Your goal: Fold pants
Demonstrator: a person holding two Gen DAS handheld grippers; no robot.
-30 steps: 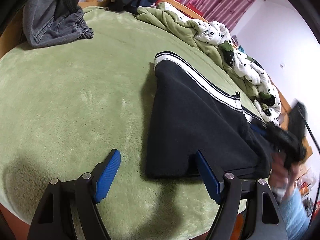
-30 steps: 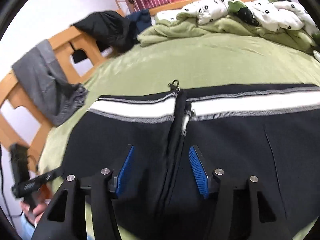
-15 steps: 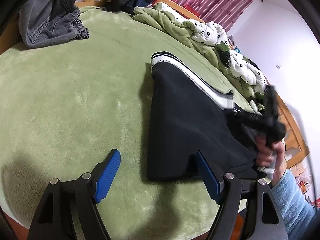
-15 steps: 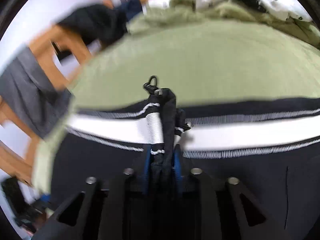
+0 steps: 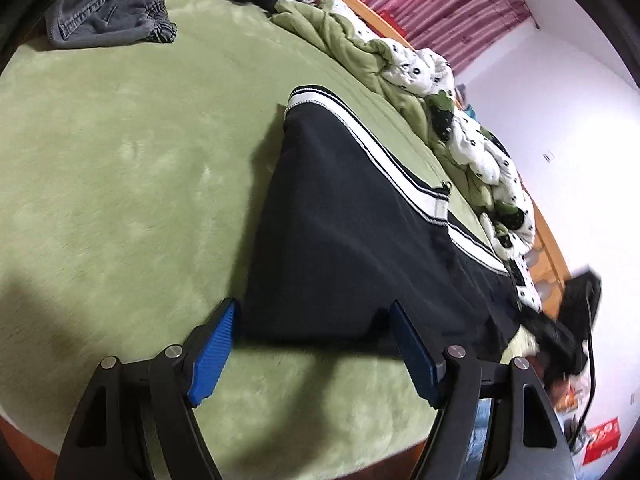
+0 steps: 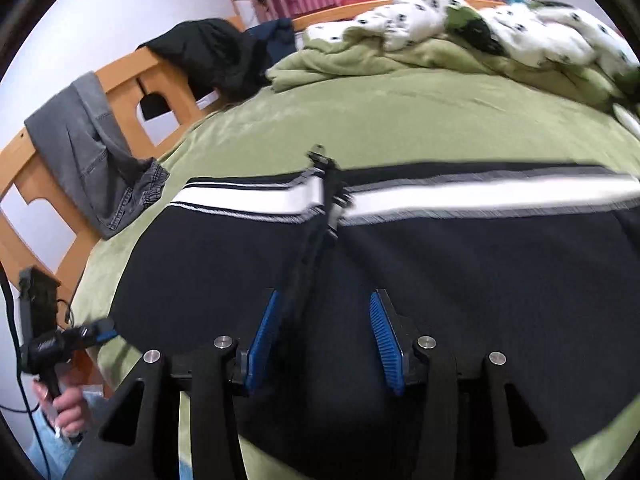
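Black pants with a white striped waistband lie flat on the green bed cover. My left gripper sits low at the near hem edge, and its jaws are closing. The hem lies between the blue pads, which do not press on it. My right gripper hovers over the pants just below the fly, and its jaws are opening. The raised fly ridge runs close to its left pad, unpinched. The right gripper shows blurred at the far right of the left wrist view.
Grey jeans hang over the wooden bed frame, with dark clothes beside them. A crumpled green and white patterned quilt lies along the far side. A hand holds the left gripper at the bed's edge.
Half a second ago my right gripper was shut on the fly fold and lifting it. It has now let go and drawn back. My left jaws have narrowed around the hem.
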